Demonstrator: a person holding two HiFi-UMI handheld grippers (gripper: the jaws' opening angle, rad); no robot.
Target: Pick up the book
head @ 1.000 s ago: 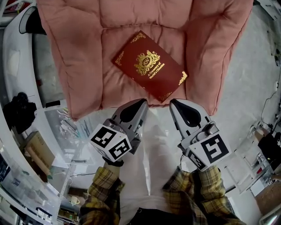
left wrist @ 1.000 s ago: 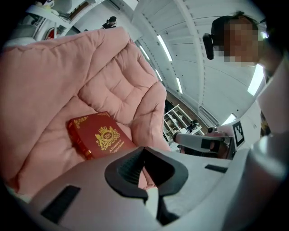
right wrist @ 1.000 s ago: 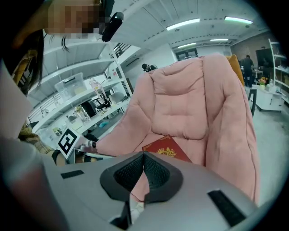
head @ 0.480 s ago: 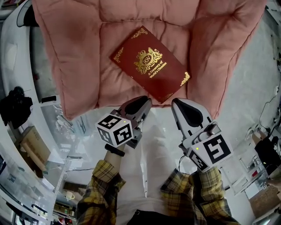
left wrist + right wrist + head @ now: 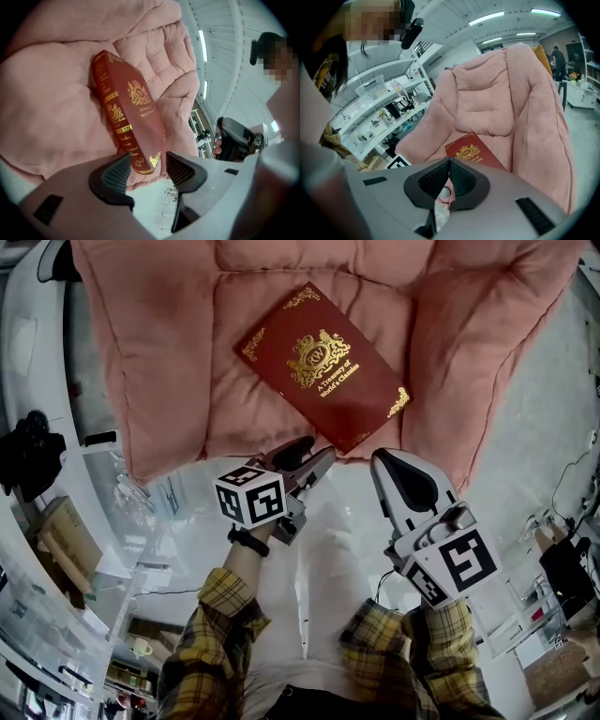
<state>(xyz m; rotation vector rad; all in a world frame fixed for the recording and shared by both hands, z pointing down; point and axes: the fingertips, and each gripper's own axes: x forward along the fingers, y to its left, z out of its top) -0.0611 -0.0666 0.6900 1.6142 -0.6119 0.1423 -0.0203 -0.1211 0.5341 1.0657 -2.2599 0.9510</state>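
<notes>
The dark red hardback book w/ gold crest and gold corner ornaments (image 5: 319, 362) lies flat, cover up, in the seat of the padded pink fabric armchair (image 5: 159, 352). It is the only thing in the seat. In the head view its long axis runs diagonally, approx 10 to 4 o'clock, and its near corner sits close to the seat's front edge.

The left gripper (image 5: 311, 457) is at 7 o'clock from that corner, just off the seat edge. Its jaws stand apart and have just been opening. In the left gripper view (image 5: 147, 158) the book's (image 5: 129, 108) gold-lettered spine and lower corner line up w/ the gap btwn the ribbed pads (image 5: 115, 174). The pads don't touch it, so nothing is gripped.

The right gripper (image 5: 384, 463) is at 5 o'clock from the same corner, apart from the chair. Its jaws are clenched together on nothing, seen in its own view (image 5: 449, 161), w/ the book (image 5: 476, 152) beyond at 12 o'clock.

Yellow plaid sleeves (image 5: 216, 615) lead to both grippers. In the right gripper view, white shelving (image 5: 379, 108) at 10 o'clock carries a clear plastic bin (image 5: 371, 86); can't tell its contents.
</notes>
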